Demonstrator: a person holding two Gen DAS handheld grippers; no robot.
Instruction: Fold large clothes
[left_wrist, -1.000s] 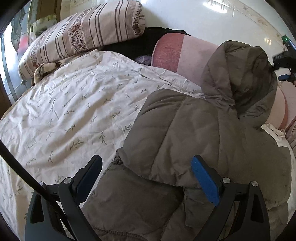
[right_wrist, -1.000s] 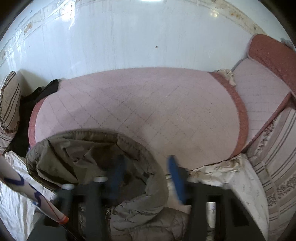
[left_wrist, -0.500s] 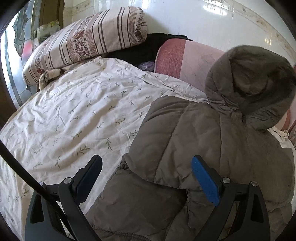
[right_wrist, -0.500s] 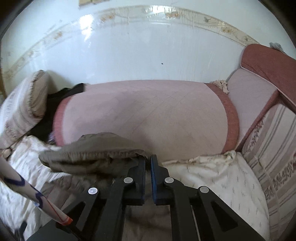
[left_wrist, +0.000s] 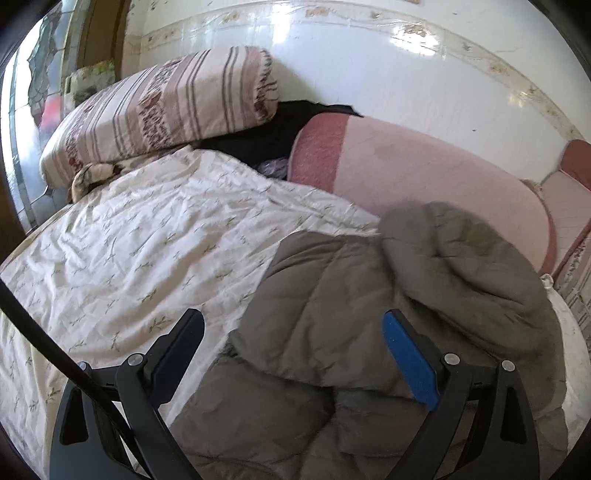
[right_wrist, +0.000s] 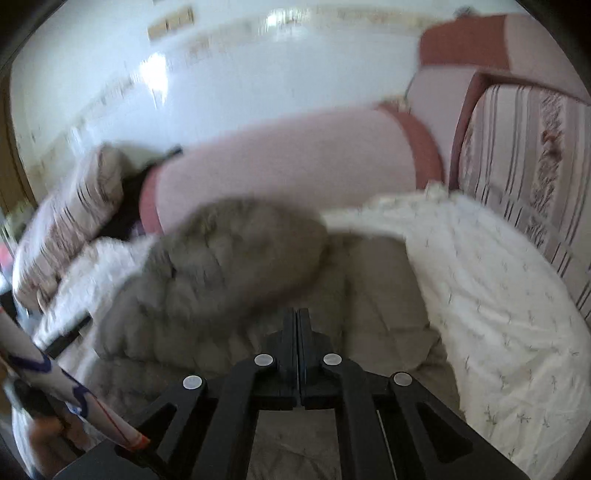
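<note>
No writing is legible anywhere. The grey-brown quilted hooded jacket (left_wrist: 332, 314) lies bunched on the floral bedsheet (left_wrist: 129, 251), its hood (right_wrist: 236, 254) flopped over near the pink bolster (left_wrist: 424, 177). The left gripper (left_wrist: 291, 350) stands open above it; the right gripper (right_wrist: 297, 332) is closed, and the blur hides whether it pinches fabric.

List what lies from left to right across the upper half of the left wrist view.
Striped pillow → black garment → pink quilted cushion → hood of the grey-brown puffer jacket.
</note>
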